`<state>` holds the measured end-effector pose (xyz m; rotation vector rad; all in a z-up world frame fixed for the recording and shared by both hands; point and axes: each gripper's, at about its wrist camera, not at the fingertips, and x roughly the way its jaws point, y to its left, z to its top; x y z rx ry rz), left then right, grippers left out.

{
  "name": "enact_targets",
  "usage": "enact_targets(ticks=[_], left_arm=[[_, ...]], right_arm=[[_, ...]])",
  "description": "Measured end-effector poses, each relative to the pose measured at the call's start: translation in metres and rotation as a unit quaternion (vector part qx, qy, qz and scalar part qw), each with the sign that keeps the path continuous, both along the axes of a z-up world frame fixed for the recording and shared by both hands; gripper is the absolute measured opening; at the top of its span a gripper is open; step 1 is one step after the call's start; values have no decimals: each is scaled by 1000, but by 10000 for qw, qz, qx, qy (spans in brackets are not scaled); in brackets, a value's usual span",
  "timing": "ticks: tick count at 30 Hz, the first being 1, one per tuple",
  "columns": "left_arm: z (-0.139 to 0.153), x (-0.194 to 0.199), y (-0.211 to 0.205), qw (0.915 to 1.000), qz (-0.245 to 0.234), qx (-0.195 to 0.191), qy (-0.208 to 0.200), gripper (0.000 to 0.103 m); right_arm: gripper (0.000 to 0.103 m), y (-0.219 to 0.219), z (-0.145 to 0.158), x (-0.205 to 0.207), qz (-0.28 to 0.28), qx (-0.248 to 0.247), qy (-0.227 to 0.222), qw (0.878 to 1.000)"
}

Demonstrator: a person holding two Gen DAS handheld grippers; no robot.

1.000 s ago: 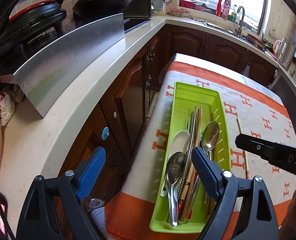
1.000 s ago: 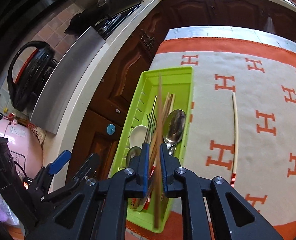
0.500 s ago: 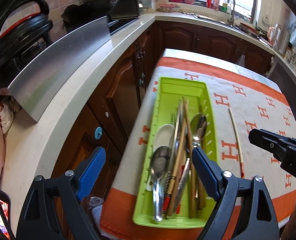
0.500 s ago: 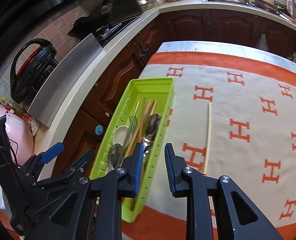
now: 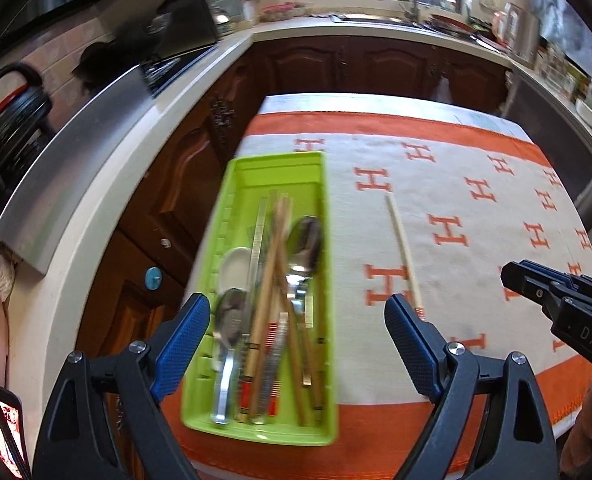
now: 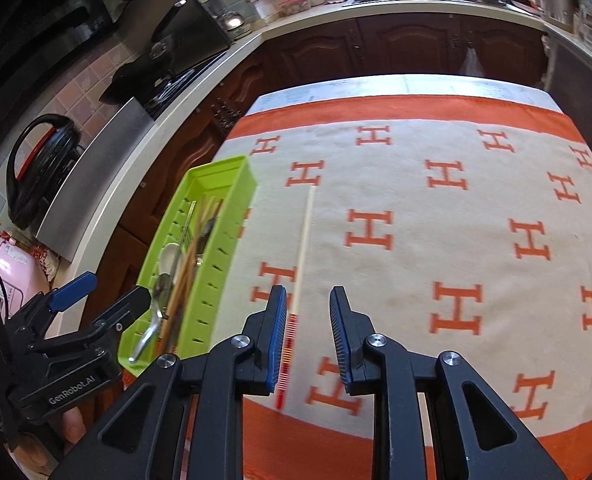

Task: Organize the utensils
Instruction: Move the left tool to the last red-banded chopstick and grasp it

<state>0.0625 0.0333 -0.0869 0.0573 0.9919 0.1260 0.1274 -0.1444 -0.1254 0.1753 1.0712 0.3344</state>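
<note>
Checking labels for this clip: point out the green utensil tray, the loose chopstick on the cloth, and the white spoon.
green utensil tray point(image 5: 279, 168): left wrist view, bare floor at its far end.
loose chopstick point(image 6: 304, 236): right wrist view, pale mid-shaft.
white spoon point(image 5: 235, 265): left wrist view, its bowl, inside the tray.

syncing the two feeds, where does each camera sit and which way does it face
Left wrist: on the left gripper, angled down at the green tray; its open jaws and the right gripper's tip show.
Right wrist: on the right gripper, angled down at the lone chopstick; its jaws and the left gripper show.
Shared: tray, chopstick, orange H cloth.
</note>
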Motion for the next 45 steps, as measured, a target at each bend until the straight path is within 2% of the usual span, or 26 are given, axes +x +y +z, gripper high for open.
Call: enact_targets(ticks=[5,8,17,24,26,32,34,35,36,37,38,45], left_arm=[[-7,8,-34,9992,-362,65,181,88],[-14,13,-48,9983,-483,-40,318,88],[-59,35,-77,9925,-555,-471,983,88],[-100,56,-80,9848,-227,-728,1561,68],[-109,59,-79,9831,-149,-725,1673,67],[-112,61,-87,9857,-201,-602,1558,67],[-110,61,-89,9860,-232,-614,1530,61],[-109,60,-91,9867,-273,-608,1484,49],[-109,65,-96,9871,-288,-610,1452,30],[-108,66,-99,9876,-299,-606,1418,21],[-106,67,-100,9875,-310,-632,1410,8],[-102,64,-91,9864,-256,-852,1380,3]], right_arm=[[25,-42,-8,-5,-301,53,-24,9995],[29,-64,-13,-7,-487,157,-10,9987],[30,-105,-36,-7,-666,289,127,9973],[30,-125,-55,-3,-739,420,283,9960],[30,-130,-59,0,-746,456,327,9956],[30,-136,-71,6,-728,540,435,9949],[30,-138,-74,7,-719,582,474,9946],[30,-138,-76,8,-713,602,493,9944],[30,-138,-76,7,-711,616,506,9943],[30,-138,-78,8,-706,637,526,9941],[30,-138,-78,8,-704,649,539,9939],[30,-136,-76,4,-707,669,526,9939]])
